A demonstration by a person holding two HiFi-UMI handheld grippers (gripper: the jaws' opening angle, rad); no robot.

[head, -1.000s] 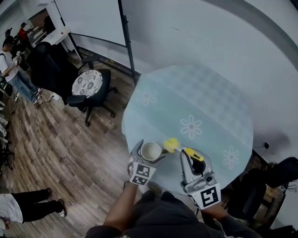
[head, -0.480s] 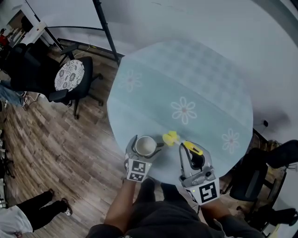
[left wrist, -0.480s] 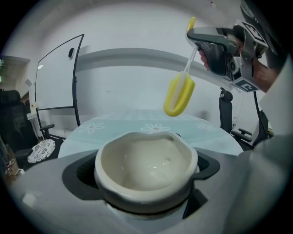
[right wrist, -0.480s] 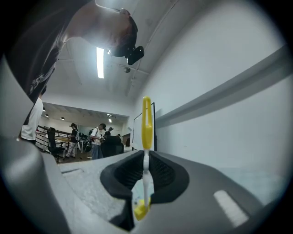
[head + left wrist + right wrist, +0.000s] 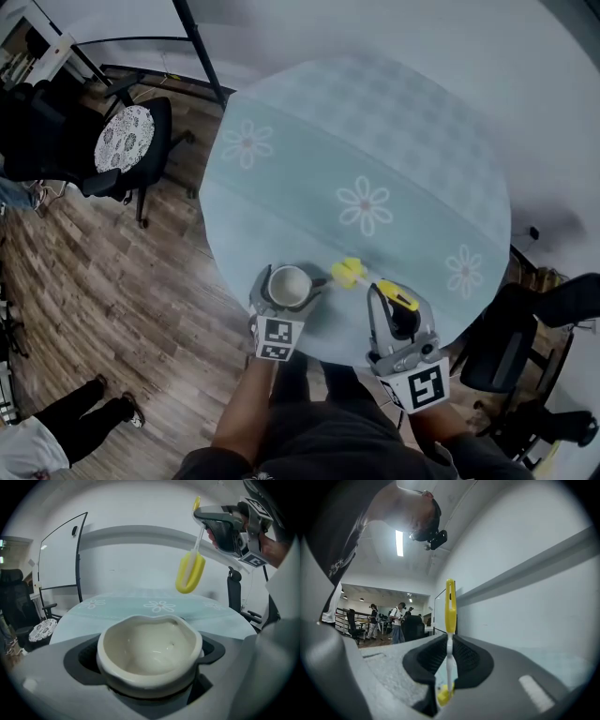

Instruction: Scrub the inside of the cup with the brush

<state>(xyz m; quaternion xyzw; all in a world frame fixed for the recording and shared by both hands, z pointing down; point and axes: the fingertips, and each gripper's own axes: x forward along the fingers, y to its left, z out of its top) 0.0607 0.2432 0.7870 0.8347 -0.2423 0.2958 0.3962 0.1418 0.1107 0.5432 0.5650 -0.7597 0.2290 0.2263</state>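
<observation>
Left tongs (image 5: 287,292) clamped around the white cup (image 5: 149,648) at the desk's (image 5: 394,150) near edge, right tongs (image 5: 387,298) pinching the yellow brush (image 5: 348,273) by its handle, brush head in the air near the cup's rim, outside it

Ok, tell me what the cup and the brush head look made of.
The cup looks like glazed ceramic: cream, glossy highlights, thick wavy rim. The brush head is probably foam sponge: matte yellow, rounded, folded around a thin white stem.

My head camera looks steeply down on the table (image 5: 403,141). Each gripper camera sits close behind its own jaws, facing along them. All three views share the brush (image 5: 190,571).
</observation>
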